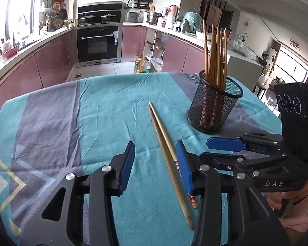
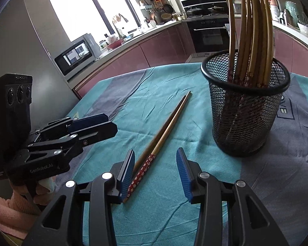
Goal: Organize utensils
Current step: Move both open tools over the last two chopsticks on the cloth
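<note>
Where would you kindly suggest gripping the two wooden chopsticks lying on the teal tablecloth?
Probably at mid-length on the pair of wooden chopsticks, coming from above with pads either side: they lie flat, touching, so one pinch across them takes both. The right claw is open nearby.

Two low wrist views, table [image 1: 113, 94] shared

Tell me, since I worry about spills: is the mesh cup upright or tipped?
Upright. The mesh cup stands on its base on the cloth, rim up, with chopsticks sticking out of its top.
</note>
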Demonstrator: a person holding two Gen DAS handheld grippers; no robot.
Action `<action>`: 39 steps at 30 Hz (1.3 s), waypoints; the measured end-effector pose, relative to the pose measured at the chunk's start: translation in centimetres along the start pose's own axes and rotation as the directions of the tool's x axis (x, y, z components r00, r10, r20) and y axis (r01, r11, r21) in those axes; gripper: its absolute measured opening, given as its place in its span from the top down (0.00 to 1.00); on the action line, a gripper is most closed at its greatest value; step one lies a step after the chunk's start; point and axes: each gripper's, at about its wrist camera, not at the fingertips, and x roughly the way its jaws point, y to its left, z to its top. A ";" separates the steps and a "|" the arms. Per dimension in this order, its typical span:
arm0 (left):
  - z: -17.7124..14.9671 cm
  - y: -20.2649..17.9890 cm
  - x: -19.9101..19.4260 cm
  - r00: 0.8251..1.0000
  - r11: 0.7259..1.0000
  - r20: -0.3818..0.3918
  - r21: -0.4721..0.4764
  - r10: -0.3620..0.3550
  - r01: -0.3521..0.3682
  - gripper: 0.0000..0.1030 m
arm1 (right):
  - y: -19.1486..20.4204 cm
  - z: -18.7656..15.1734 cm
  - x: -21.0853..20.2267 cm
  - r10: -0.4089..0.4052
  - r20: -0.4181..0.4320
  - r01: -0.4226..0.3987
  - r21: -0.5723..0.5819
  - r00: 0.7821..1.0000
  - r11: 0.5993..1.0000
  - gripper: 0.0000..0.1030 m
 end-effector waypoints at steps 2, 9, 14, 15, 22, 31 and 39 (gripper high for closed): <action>-0.4 0.2 0.3 1.000 1.000 -0.016 -0.004 0.001 -0.002 0.60 | 0.2 -0.1 0.4 -0.005 -0.008 0.005 -0.002 1.000 1.000 0.61; -1.6 0.7 1.0 0.999 1.000 -0.044 -0.022 0.005 -0.006 0.60 | 1.2 -0.2 2.3 -0.028 -0.045 0.027 -0.022 0.999 0.999 0.62; -2.1 1.3 1.4 0.999 0.999 -0.052 -0.040 0.008 -0.010 0.60 | 2.0 -0.6 3.3 -0.058 -0.073 0.054 -0.054 0.996 0.997 0.68; -2.2 1.4 1.4 0.999 0.999 -0.054 -0.043 0.008 -0.010 0.60 | 2.1 -0.7 3.5 -0.066 -0.079 0.061 -0.063 0.995 0.996 0.69; -2.4 1.7 1.8 0.998 0.999 -0.061 -0.051 -0.004 0.001 0.60 | 2.5 -1.1 3.8 -0.129 -0.094 0.119 -0.102 0.987 0.988 0.78; -2.2 0.9 3.0 0.996 0.999 -0.079 -0.027 -0.036 0.034 0.59 | 0.6 -1.1 2.1 -0.149 -0.103 0.145 -0.048 0.983 0.988 0.79; -2.0 0.4 4.4 0.994 0.999 -0.103 -0.023 -0.042 0.040 0.59 | 0.5 1.0 3.7 -0.175 -0.086 0.170 -0.064 0.981 0.983 0.78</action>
